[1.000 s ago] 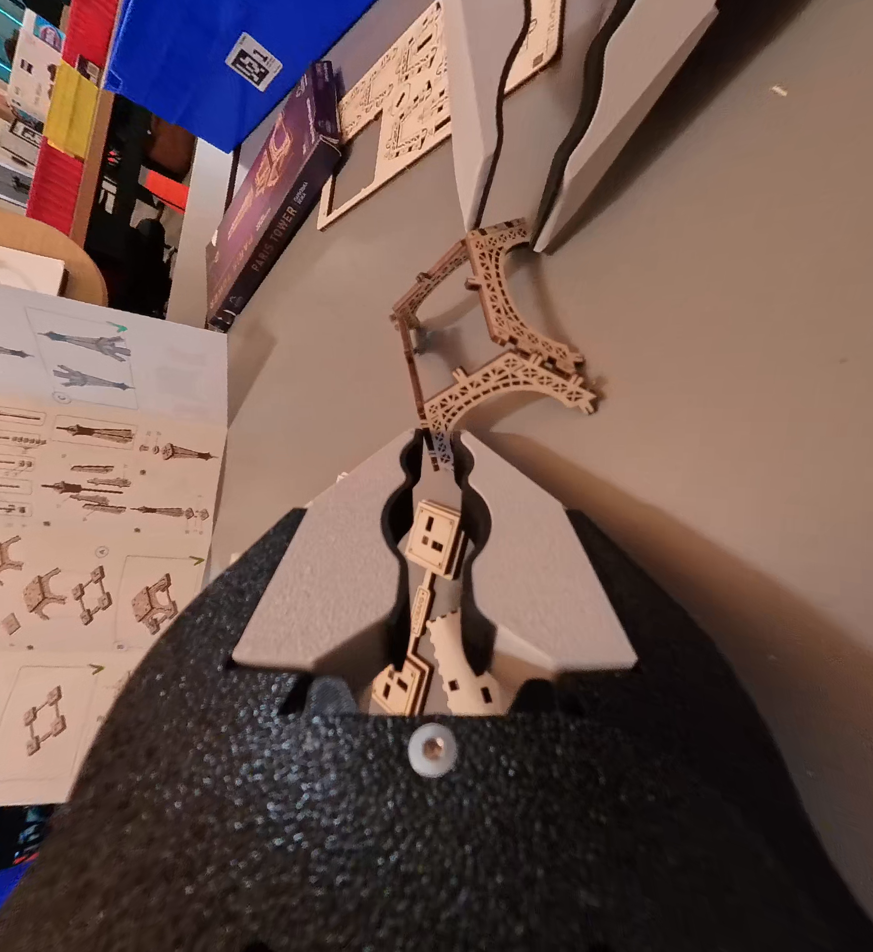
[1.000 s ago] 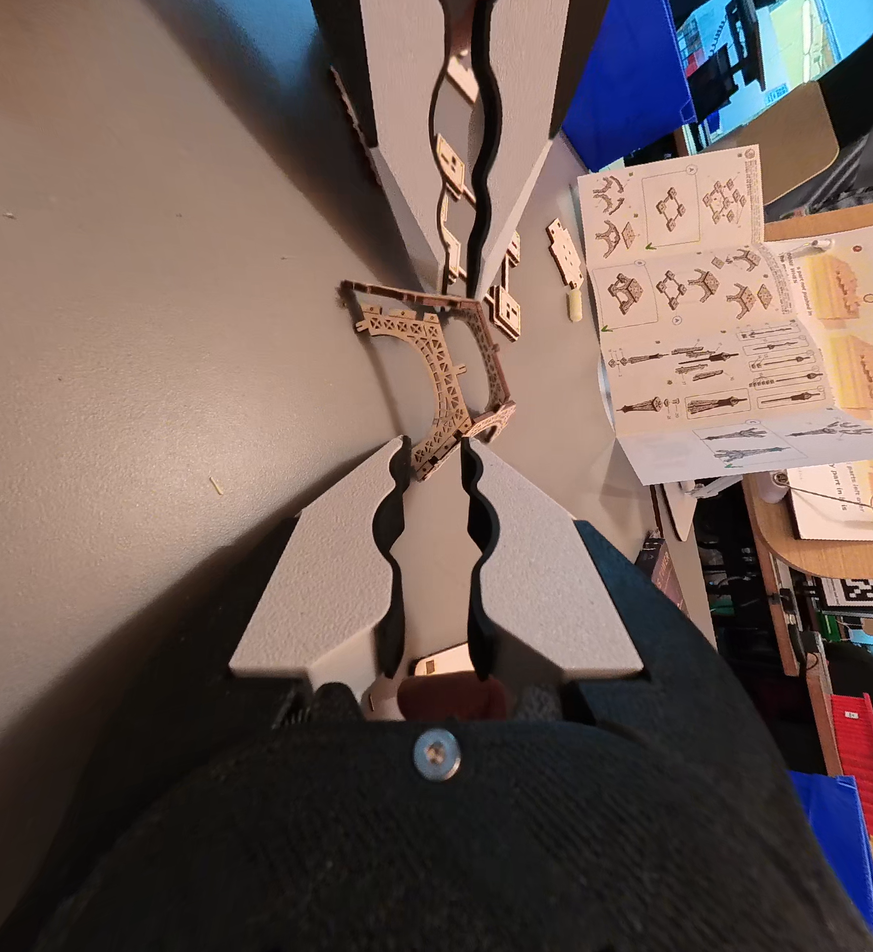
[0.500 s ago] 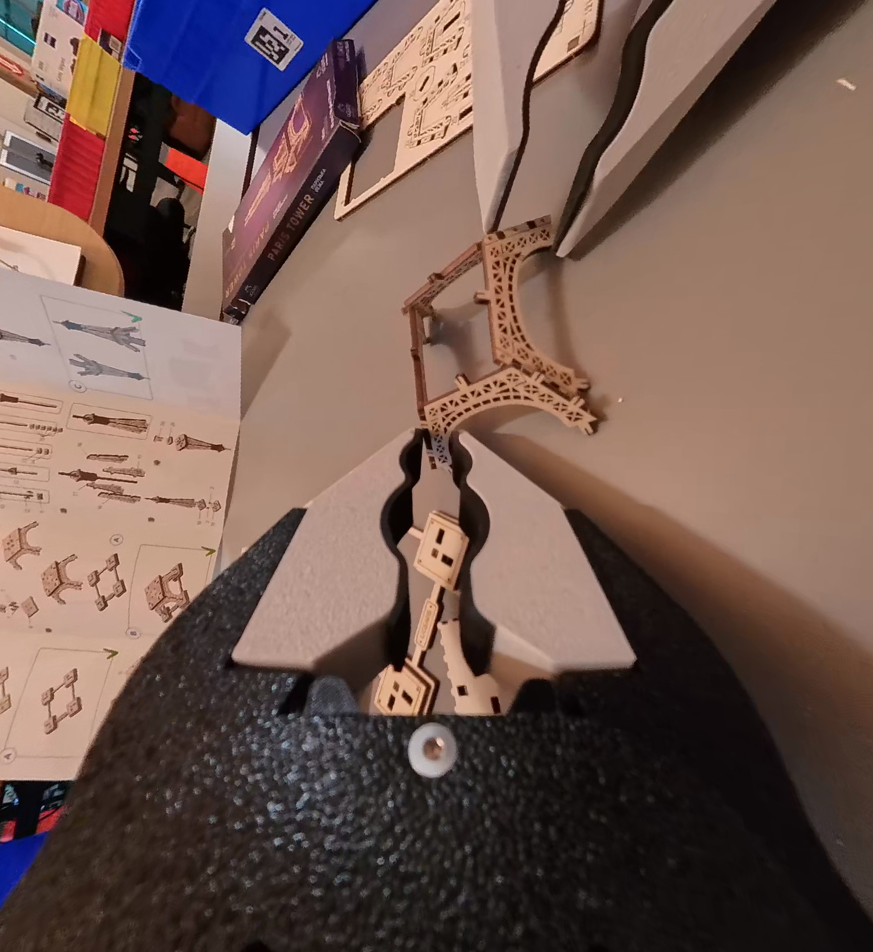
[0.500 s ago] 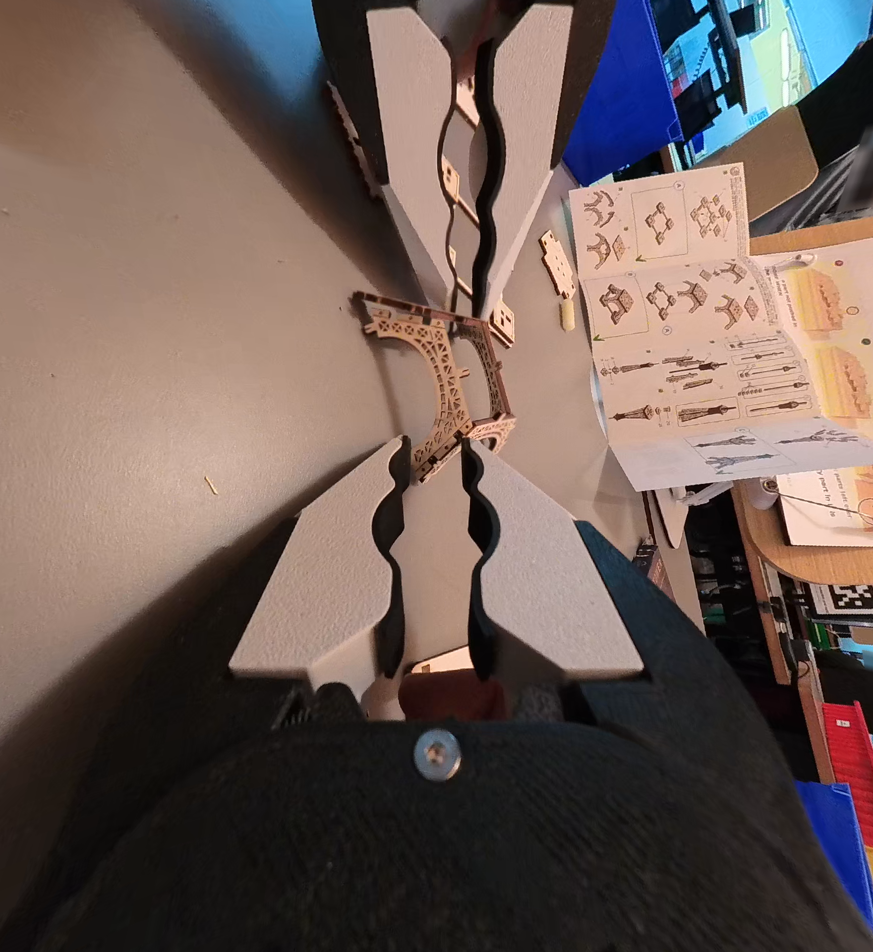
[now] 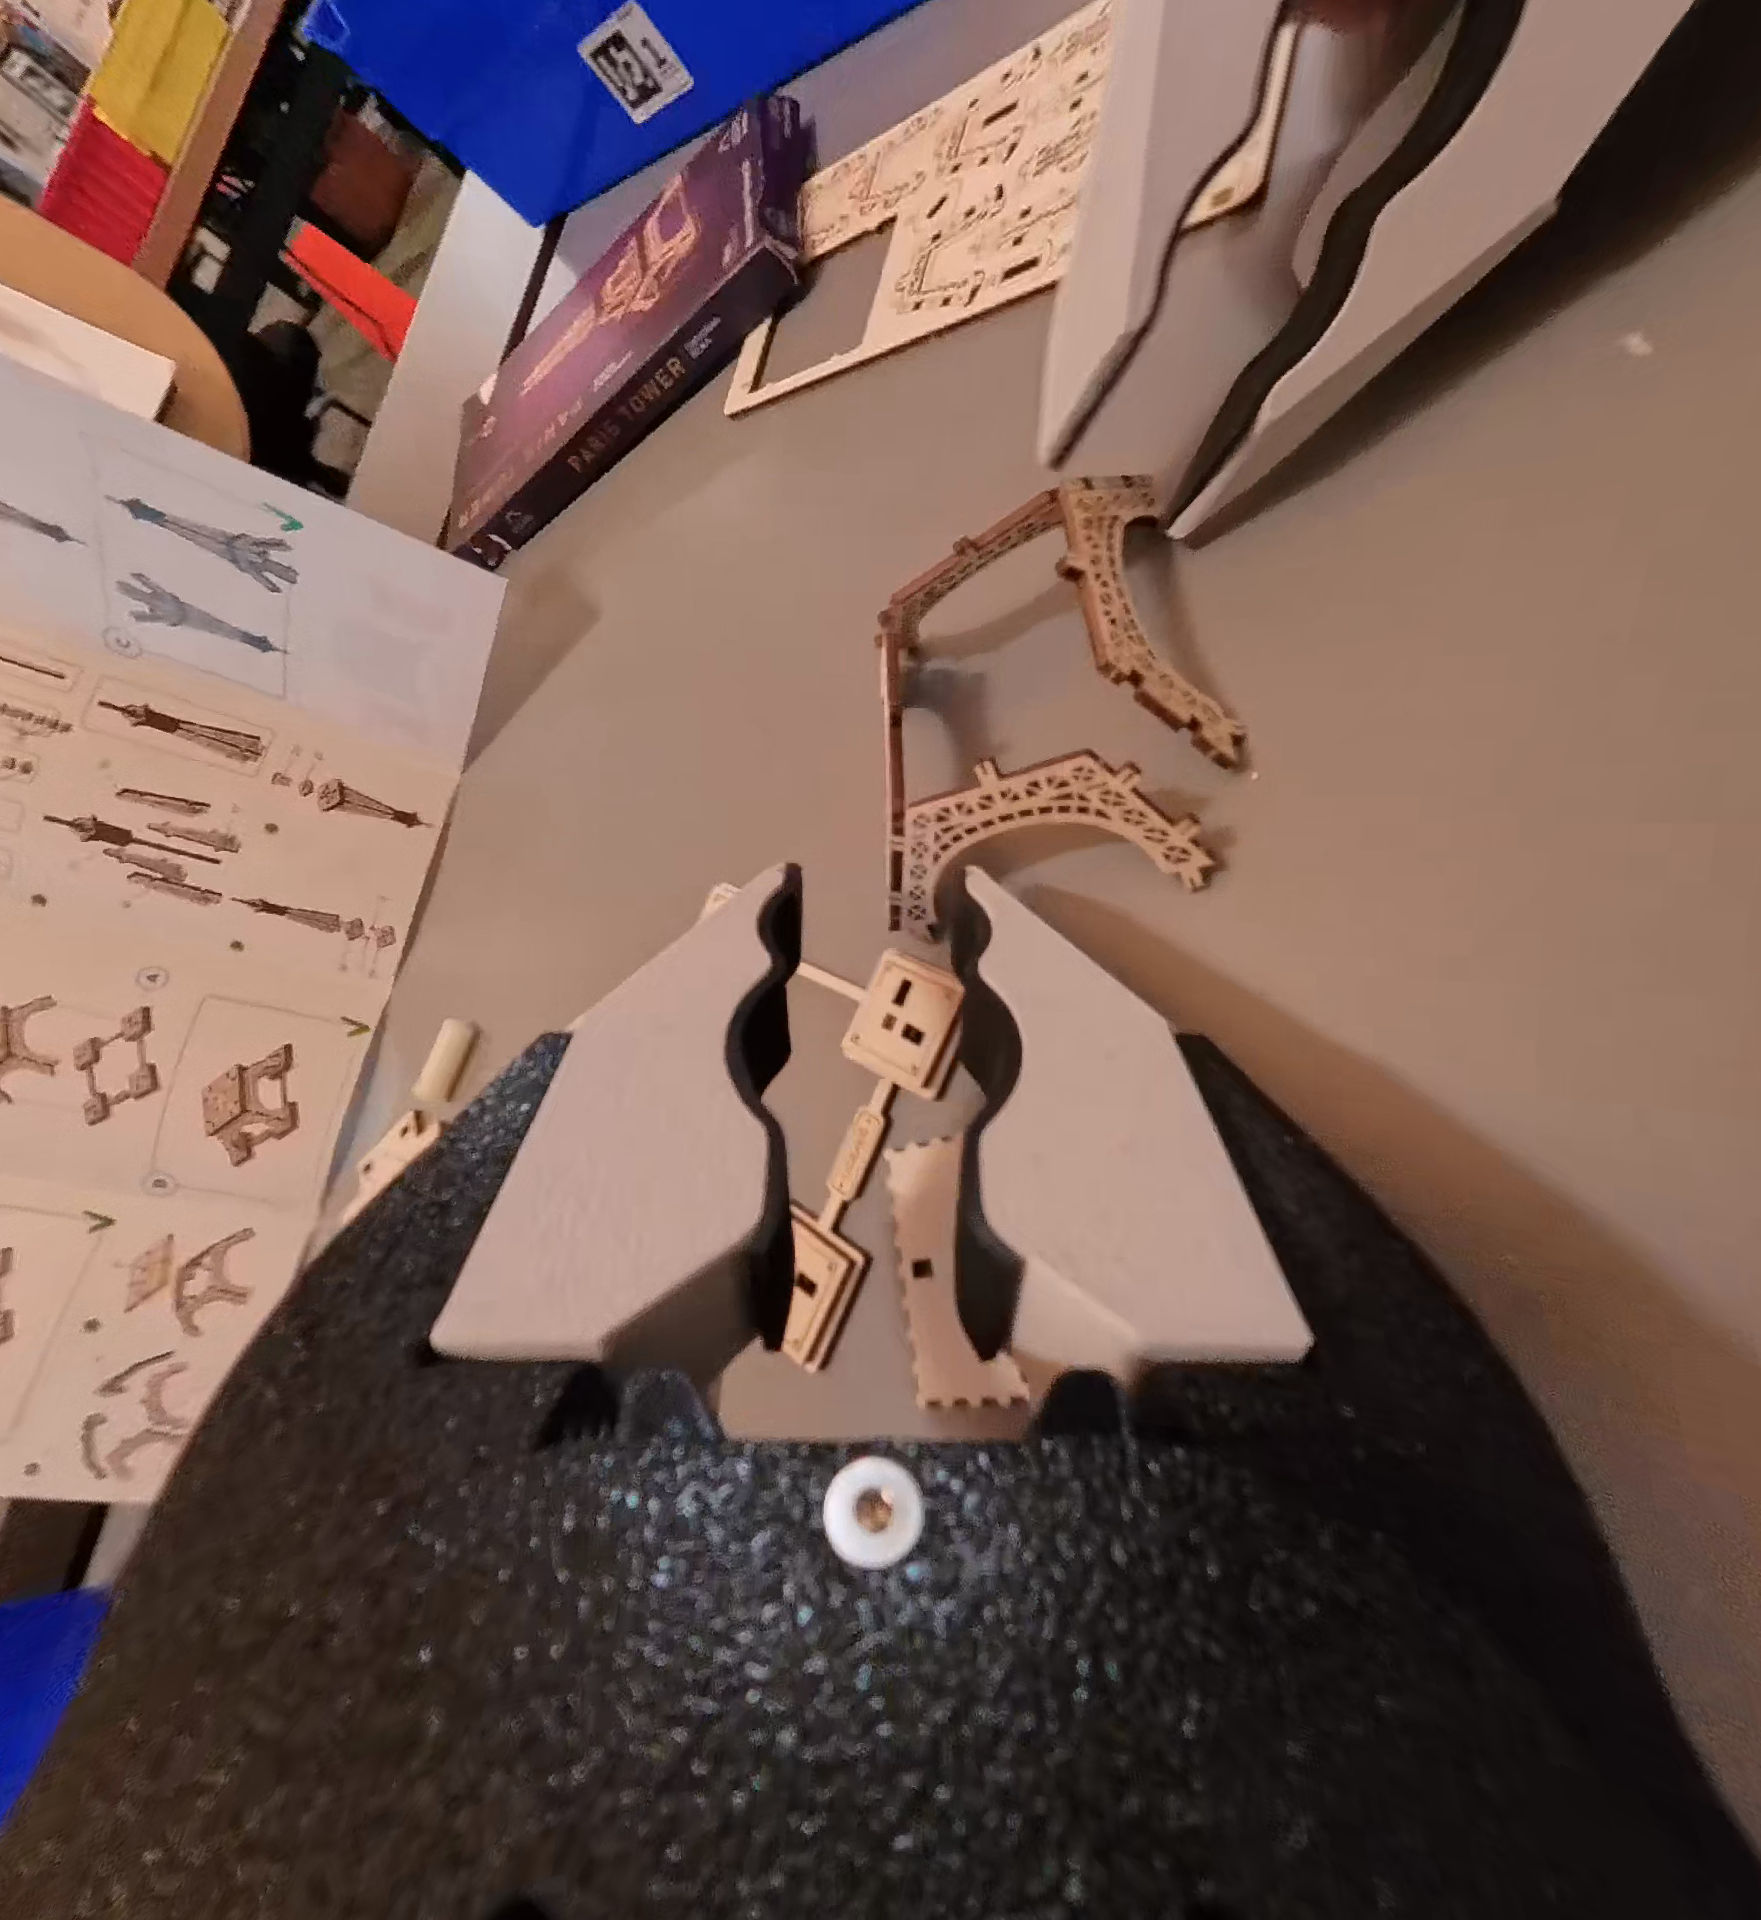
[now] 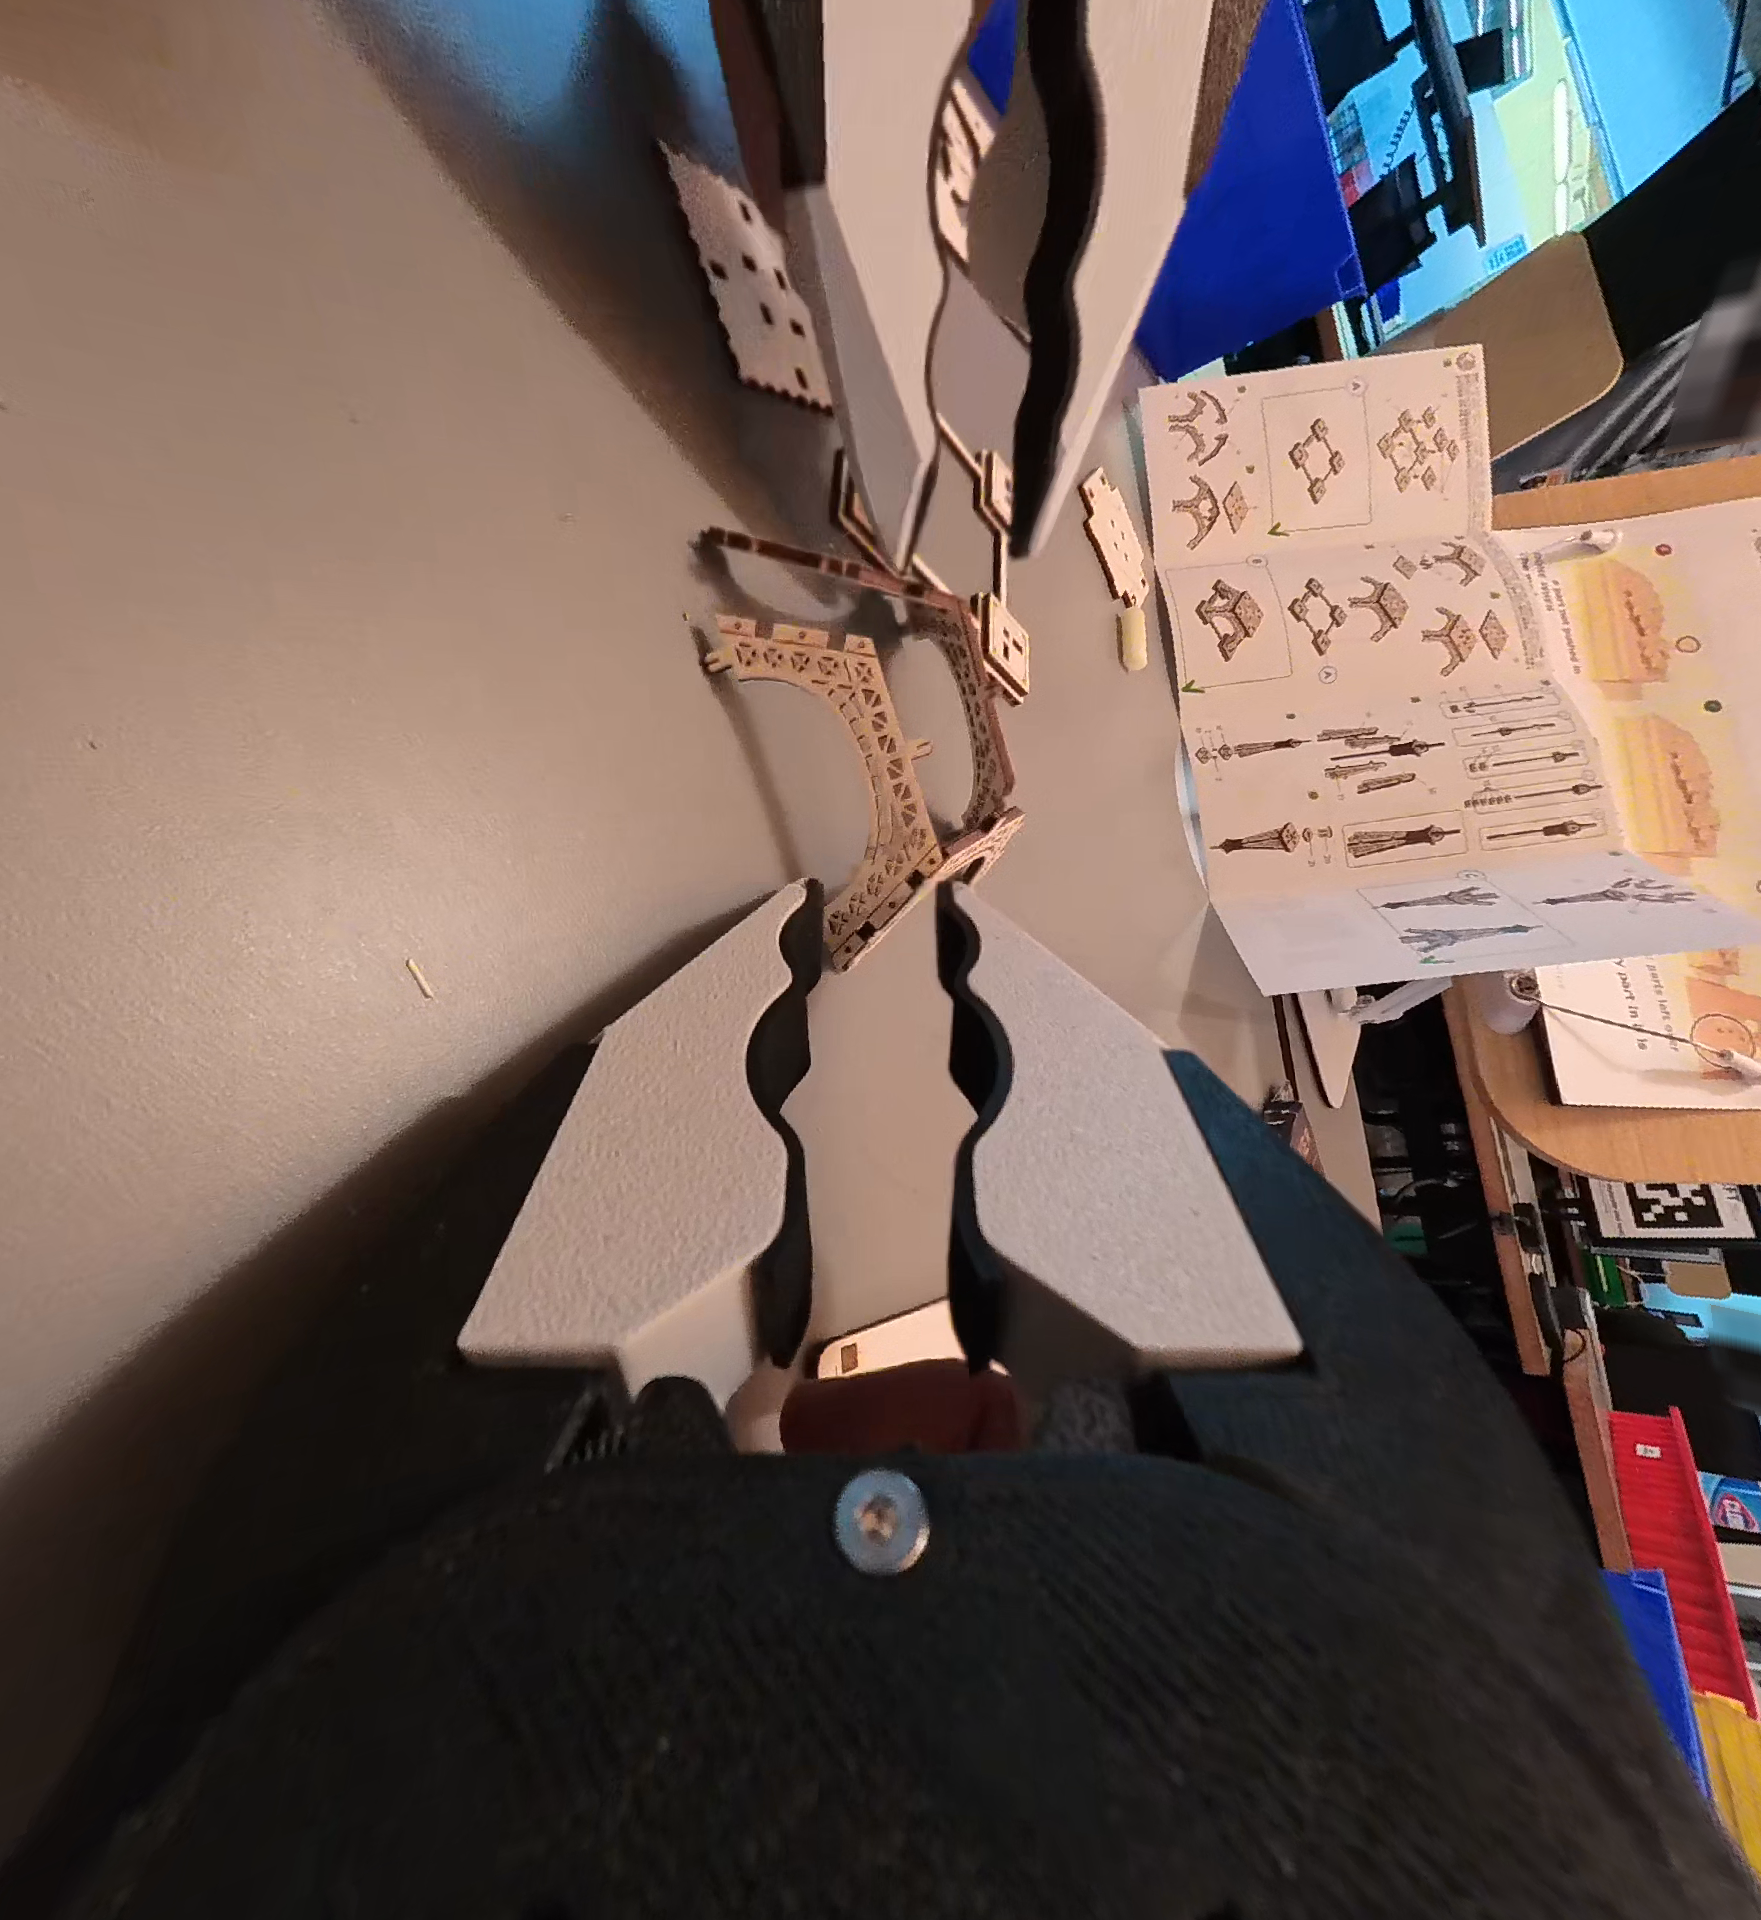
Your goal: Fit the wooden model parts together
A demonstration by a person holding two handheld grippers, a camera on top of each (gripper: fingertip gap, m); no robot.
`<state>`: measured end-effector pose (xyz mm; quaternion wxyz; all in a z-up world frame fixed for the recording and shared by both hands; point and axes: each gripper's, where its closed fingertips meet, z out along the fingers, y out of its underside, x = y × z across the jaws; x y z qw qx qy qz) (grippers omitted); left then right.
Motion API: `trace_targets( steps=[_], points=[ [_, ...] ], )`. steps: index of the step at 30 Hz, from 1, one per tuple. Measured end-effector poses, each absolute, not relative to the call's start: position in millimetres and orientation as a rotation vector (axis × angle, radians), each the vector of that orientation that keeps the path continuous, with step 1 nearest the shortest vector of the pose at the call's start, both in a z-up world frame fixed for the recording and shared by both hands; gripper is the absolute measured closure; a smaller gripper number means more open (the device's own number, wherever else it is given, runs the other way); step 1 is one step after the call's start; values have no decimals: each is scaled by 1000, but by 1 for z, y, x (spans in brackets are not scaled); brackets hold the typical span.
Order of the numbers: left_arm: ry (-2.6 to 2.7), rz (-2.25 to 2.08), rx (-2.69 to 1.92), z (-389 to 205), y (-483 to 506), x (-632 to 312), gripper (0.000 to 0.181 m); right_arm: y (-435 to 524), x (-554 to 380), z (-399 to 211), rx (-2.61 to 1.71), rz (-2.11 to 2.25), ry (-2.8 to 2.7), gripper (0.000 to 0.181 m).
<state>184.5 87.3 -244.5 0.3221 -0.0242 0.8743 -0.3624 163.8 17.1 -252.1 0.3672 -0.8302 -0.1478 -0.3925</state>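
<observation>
A wooden lattice arch assembly [image 5: 1052, 810] lies on the grey table between both grippers, its two arch legs spread apart at the far ends. It also shows in the right wrist view [image 6: 886, 769]. My left gripper [image 5: 881, 894] is open and empty, with its tips at one arch foot. Under its fingers lie a thin frame with square pads [image 5: 902, 1023] and a toothed square plate [image 5: 943, 1278]. My right gripper [image 6: 878, 899] is open, with the other arch foot at its tips, loose in the gap. It also shows in the left wrist view [image 5: 1115, 499].
An instruction sheet [image 5: 128, 883] lies at the left. A purple box [image 5: 627, 343] and a punched wooden part sheet [image 5: 959, 197] lie at the back. A small cream peg [image 5: 445, 1060] and a loose notched part [image 6: 1115, 540] lie near the sheet. A blue bin [image 5: 564, 83] stands behind. Across from one pair of fingers to the other is roughly 8 centimeters.
My left gripper was shut on the arch foot and has opened and let it go. The two arch legs have spread apart on the table. The right gripper stays open.
</observation>
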Motion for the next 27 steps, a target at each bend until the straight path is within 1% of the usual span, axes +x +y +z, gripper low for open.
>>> trace_targets(
  steps=[3, 5, 7, 8, 10, 12, 14, 16, 18, 22, 26, 27],
  points=[
    [2357, -991, -100, -248, 91, 175, 154, 18, 164, -245, -2107, -1036, -384, 139],
    [2353, -979, -81, -249, 93, 172, 155, 19, 164, -241, -2099, -1090, -421, 133],
    [2335, -941, -61, -247, 96, 172, 161, 23, 164, -238, -2080, -1188, -494, 130],
    [2349, -935, -41, -247, 95, 169, 164, 26, 162, -238, -2080, -1221, -536, 130],
    [2427, -965, -45, -250, 89, 157, 164, 31, 161, -238, -2068, -1301, -615, 134],
    [2480, -1004, -78, -254, 82, 149, 164, 35, 156, -242, -2076, -1290, -678, 140],
    [2455, -998, -71, -252, 83, 152, 165, 24, 161, -242, -2118, -1274, -658, 141],
    [2417, -993, -97, -243, 89, 162, 167, 12, 165, -229, -2103, -1157, -505, 142],
    [2402, -1043, -126, -231, 90, 171, 170, 6, 159, -233, -2142, -916, -423, 150],
    [2512, -1082, -171, -226, 79, 180, 168, 6, 165, -243, -2263, -788, -428, 149],
    [2552, -1084, -255, -229, 63, 189, 169, 15, 175, -244, -2259, -770, -368, 136],
    [2569, -1068, -262, -232, 59, 189, 166, 19, 174, -242, -2239, -761, -355, 136]
  ],
)
